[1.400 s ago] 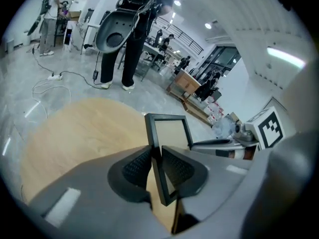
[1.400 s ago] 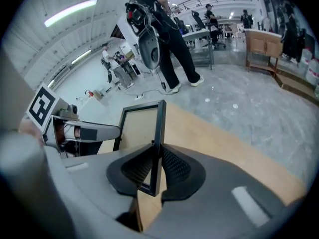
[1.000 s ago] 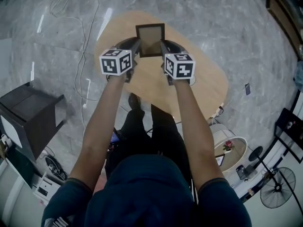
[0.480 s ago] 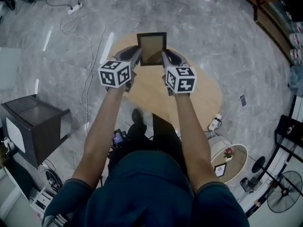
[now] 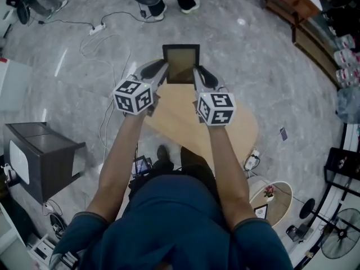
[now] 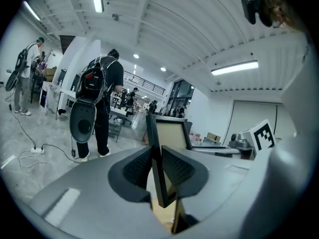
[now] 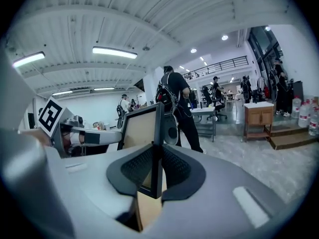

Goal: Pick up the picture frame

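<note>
Head view has the black-edged rectangular picture frame with a tan panel held out in front of the person, pinched on its two side edges, the grey left tool on one and the grey right tool on the other. Gripping opposite sides like this keeps the frame level and stops it swinging, which a single pinch on one edge would likely not do. Left gripper view shows the left tool with its ribbed jaws closed down to the thickness of the frame's black edge, which stands upright between them. Right gripper view shows the same for the right tool: jaws nearly together, clamped on the other edge of the frame. The frame appears lifted clear of the pale wooden round-cornered bench, since it hangs over the bench's far edge and the grey floor beyond, so the pick-up looks essentially made. Counting: one frame, two tools, each carrying one black-and-white marker cube, and one bench. A person with a backpack stands well beyond.
</note>
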